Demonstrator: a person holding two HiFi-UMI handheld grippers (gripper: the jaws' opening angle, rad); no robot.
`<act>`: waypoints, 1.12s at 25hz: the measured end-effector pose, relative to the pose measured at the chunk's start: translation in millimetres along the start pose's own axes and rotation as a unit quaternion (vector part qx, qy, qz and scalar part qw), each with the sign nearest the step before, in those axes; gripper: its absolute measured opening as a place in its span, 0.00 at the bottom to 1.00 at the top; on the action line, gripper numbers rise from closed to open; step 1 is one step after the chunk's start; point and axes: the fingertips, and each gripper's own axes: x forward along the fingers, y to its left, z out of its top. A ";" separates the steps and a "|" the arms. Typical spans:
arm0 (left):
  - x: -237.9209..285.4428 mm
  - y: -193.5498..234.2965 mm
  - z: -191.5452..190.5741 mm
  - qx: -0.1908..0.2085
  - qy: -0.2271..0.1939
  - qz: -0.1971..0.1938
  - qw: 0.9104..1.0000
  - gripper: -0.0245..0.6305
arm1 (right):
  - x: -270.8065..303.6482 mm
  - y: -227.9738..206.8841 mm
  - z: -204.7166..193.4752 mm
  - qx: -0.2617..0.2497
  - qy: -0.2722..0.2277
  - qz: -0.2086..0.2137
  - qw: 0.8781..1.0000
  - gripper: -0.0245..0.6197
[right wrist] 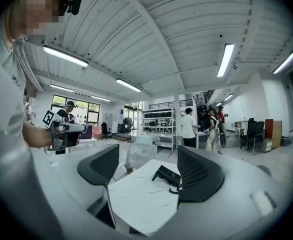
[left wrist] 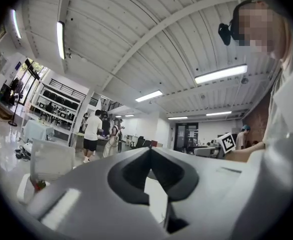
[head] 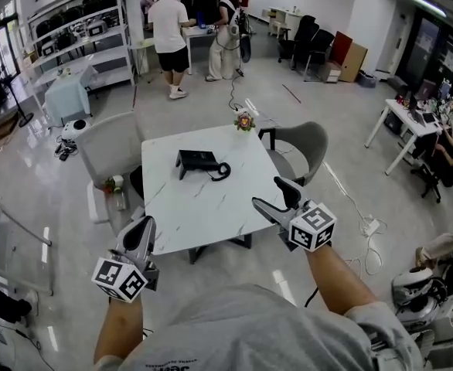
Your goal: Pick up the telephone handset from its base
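Observation:
A black telephone (head: 198, 160) lies on the white marble table (head: 203, 211), its handset resting on the base and a coiled cord (head: 221, 171) at its right. Both grippers hover short of the table's near edge, well away from the phone. My left gripper (head: 139, 230) is at the near left corner, jaws together and empty; in the left gripper view (left wrist: 149, 151) its pads meet at the tip. My right gripper (head: 270, 193) stands open at the near right edge. The right gripper view shows its spread jaws (right wrist: 151, 171) with the telephone (right wrist: 167, 175) between them, far ahead.
A small potted flower (head: 244, 120) sits at the table's far edge. A grey chair (head: 304, 145) stands at the right, a white chair (head: 107, 147) at the left. People stand at a bench far behind (head: 170, 29). A cable (head: 350, 207) runs over the floor at right.

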 end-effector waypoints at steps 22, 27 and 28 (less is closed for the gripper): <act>141.5 134.9 -36.9 -0.031 0.048 -0.007 0.998 0.11 | 186.0 -97.3 -45.9 0.031 0.049 0.026 0.998 0.57; 194.5 136.8 -50.9 -0.033 0.056 0.052 0.997 0.11 | 230.1 -145.3 -64.3 0.026 0.056 0.099 0.993 0.57; 202.9 136.0 -56.7 -0.034 0.059 0.063 0.996 0.11 | 237.9 -152.5 -69.5 0.023 0.060 0.116 0.991 0.57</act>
